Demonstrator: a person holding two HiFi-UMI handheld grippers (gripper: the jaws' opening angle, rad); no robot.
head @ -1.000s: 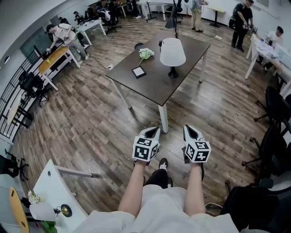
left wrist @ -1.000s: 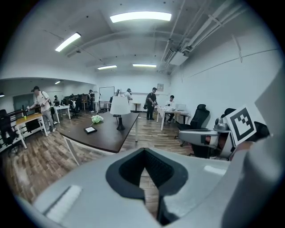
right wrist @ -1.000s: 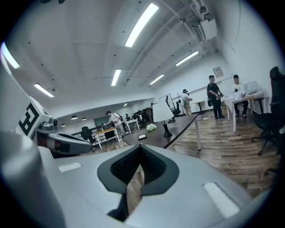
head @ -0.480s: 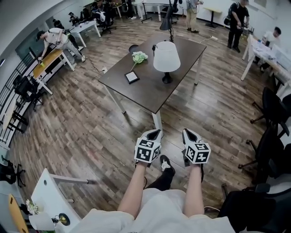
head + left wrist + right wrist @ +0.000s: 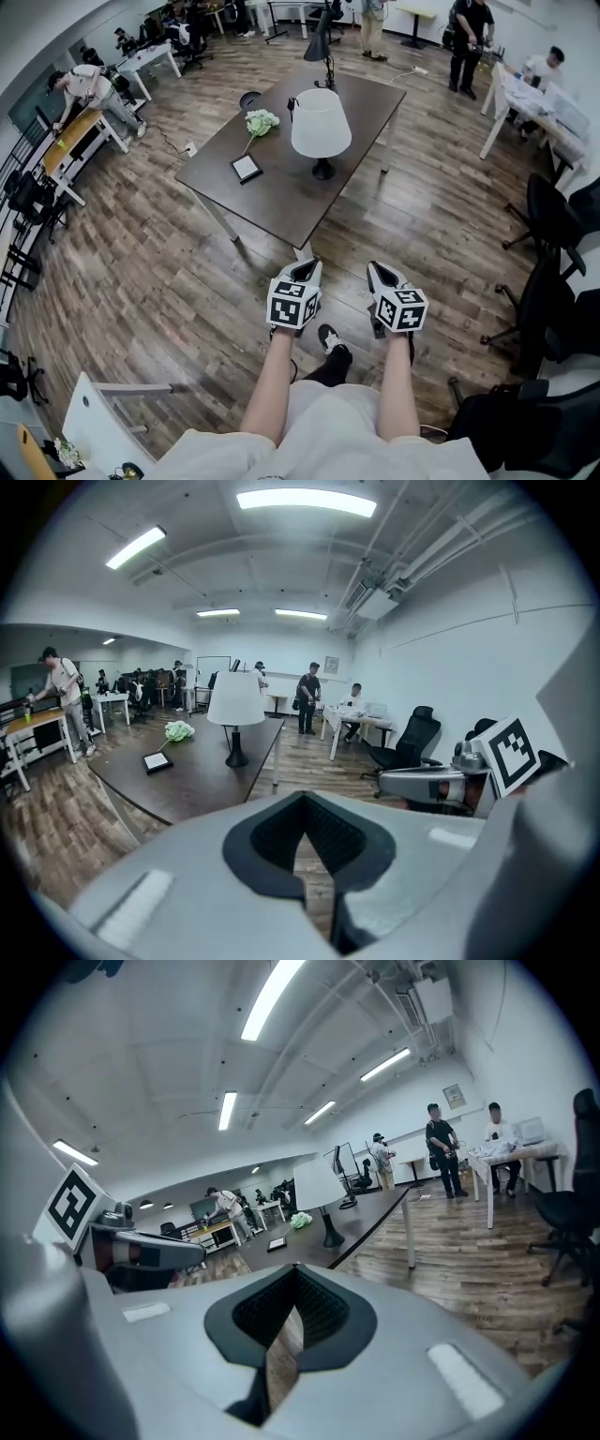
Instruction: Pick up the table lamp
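Observation:
The table lamp (image 5: 321, 124), with a white shade and a black foot, stands upright on the dark brown table (image 5: 272, 197). It also shows in the left gripper view as the lamp (image 5: 234, 701) and in the right gripper view as the lamp (image 5: 316, 1188). My left gripper (image 5: 307, 270) and right gripper (image 5: 379, 272) hang side by side over the wood floor, short of the table's near corner. Both are shut with nothing in them and point toward the table. The lamp is well beyond both.
On the table lie a small black-framed tablet (image 5: 246, 168) and a bunch of pale flowers (image 5: 261, 122); a black desk lamp (image 5: 319, 42) stands at its far end. Black office chairs (image 5: 553, 216) stand to the right. Several people are at desks along the room's far side.
The table and lamp have drawn nearer and lower in the head view as I walk forward. Both grippers have moved with me, still shut and side by side.

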